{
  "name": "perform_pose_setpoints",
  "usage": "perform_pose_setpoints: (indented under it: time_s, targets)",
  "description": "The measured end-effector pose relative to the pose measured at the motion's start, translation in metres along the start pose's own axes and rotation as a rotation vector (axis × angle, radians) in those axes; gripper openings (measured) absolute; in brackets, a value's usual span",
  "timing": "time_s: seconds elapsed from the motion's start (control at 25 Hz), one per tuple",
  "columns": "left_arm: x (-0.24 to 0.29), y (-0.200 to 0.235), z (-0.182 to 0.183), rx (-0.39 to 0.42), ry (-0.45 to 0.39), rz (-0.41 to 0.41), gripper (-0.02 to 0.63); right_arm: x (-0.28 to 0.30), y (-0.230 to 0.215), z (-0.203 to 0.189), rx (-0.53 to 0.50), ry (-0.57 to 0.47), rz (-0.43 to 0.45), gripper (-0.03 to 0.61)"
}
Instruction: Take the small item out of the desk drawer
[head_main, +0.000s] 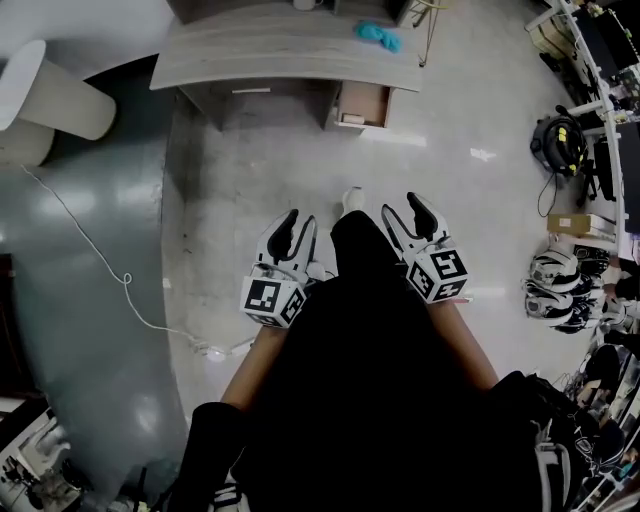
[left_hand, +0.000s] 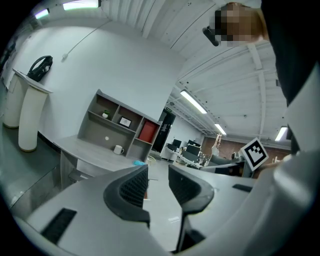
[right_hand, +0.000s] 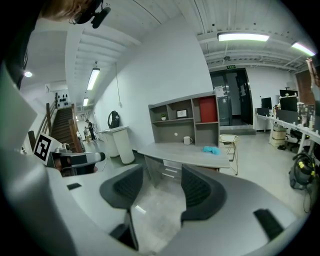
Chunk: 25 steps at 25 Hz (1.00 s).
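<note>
An open drawer under the grey tabletop

The drawer (head_main: 363, 103) sits under the right end of the grey wooden tabletop (head_main: 270, 55), seen from above in the head view. It is pulled out toward the floor, and its inside looks light brown (like a little box). A small pale thing (head_main: 352, 118) lies at its front edge, too tiny to tell what it is.

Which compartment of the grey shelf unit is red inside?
The upper right compartment, beside the one holding a picture frame; the other compartments are grey inside.
</note>
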<state>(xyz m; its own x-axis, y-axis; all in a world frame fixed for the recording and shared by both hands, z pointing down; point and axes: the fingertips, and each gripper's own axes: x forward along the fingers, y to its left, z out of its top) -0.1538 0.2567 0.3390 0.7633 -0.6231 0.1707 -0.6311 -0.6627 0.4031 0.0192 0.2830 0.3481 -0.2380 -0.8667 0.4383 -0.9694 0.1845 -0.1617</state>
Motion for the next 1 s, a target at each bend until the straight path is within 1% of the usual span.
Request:
perform_pose_setpoints:
  time_s: [0.2,0.4,0.68,0.84,1.0]
  targets:
    - [0.057,0.020,0.021,0.013,-0.006,0.052,0.104,0.052,-0.041,0.023,-0.008,0.002,0.044,0.227]
    - [0.125,0.036,0.037,0.033,0.021,0.061,0.106,0.100,-0.085,0.044,0.010,0.012,0.071,0.227]
    - [0.224,0.037,0.064,0.052,0.054,0.061,0.105,0.147,-0.167,0.073,0.031,0.040,0.094,0.227]
    - [0.269,0.036,0.075,0.064,0.072,0.069,0.104,0.177,-0.202,0.087,0.024,0.054,0.122,0.227]
    - [0.305,0.046,0.083,0.064,0.094,0.089,0.104,0.204,-0.229,0.099,0.050,0.061,0.134,0.227]
